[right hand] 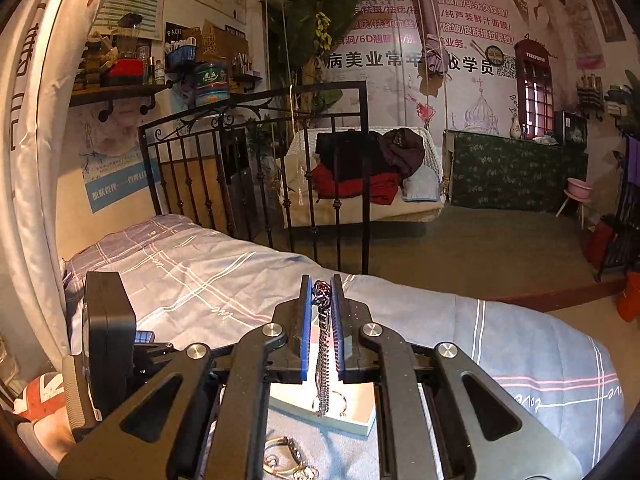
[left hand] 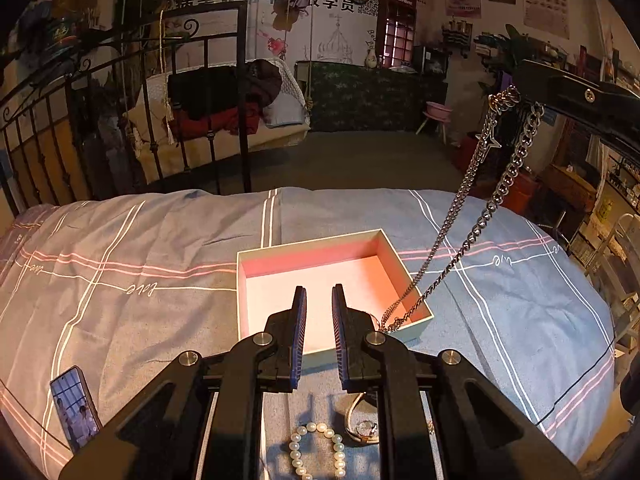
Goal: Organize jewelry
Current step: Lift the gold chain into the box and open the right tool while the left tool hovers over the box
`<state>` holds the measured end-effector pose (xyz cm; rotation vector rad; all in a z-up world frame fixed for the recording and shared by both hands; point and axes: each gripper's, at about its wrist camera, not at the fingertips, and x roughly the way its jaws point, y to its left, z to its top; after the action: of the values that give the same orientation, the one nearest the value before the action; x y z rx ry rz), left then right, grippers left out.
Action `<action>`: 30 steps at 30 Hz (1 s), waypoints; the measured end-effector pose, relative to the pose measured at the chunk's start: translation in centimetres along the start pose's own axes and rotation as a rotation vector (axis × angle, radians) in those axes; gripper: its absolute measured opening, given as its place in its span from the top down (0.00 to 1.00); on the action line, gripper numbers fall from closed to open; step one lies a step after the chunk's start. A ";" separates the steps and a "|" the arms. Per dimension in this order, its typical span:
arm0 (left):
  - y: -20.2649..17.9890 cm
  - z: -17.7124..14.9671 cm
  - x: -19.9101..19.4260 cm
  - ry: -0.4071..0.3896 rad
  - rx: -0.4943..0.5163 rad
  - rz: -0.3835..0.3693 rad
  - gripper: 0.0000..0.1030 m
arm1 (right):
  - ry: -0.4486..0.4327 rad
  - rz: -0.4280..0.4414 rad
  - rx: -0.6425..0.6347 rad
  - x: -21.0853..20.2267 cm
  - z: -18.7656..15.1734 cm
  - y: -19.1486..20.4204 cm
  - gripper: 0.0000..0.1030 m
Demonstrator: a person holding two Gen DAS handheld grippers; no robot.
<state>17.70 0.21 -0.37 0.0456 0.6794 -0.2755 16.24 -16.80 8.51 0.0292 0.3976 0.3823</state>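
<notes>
An open box (left hand: pixel 320 248) with a pink inside lies on the checked bedspread (left hand: pixel 120 272). My right gripper (right hand: pixel 322 292) is shut on a silver chain necklace (right hand: pixel 325 344) and holds it up high; in the left wrist view the chain (left hand: pixel 480 216) hangs from the upper right down into the box's near right corner. My left gripper (left hand: pixel 319 300) is open and empty, just above the box's near edge. A pearl bracelet (left hand: pixel 316 452) and a wristwatch (left hand: pixel 362 426) lie on the bedspread under the left gripper. The box (right hand: pixel 340 416) shows below the right gripper.
A phone (left hand: pixel 74 408) lies on the bedspread at the near left. More rings and bangles (right hand: pixel 288 460) lie near the right gripper's base. A black iron bedstead (left hand: pixel 160 100) stands at the bed's left and far side. The bed's edge drops to the floor on the right.
</notes>
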 end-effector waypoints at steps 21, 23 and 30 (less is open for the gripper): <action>1.9 3.0 7.4 0.095 -0.066 0.032 0.87 | 0.185 -0.070 0.037 10.4 -3.2 -1.8 0.91; 2.2 2.6 7.9 0.112 -0.073 0.037 0.87 | 0.219 -0.085 0.026 11.4 -4.4 -1.8 0.90; 2.7 2.4 9.2 0.145 -0.086 0.048 0.87 | 0.300 -0.096 0.035 13.8 -7.3 -2.4 0.90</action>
<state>26.70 0.28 -4.39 -0.0001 0.8327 -0.1976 26.08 -14.26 -3.58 -0.0136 0.6992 0.2849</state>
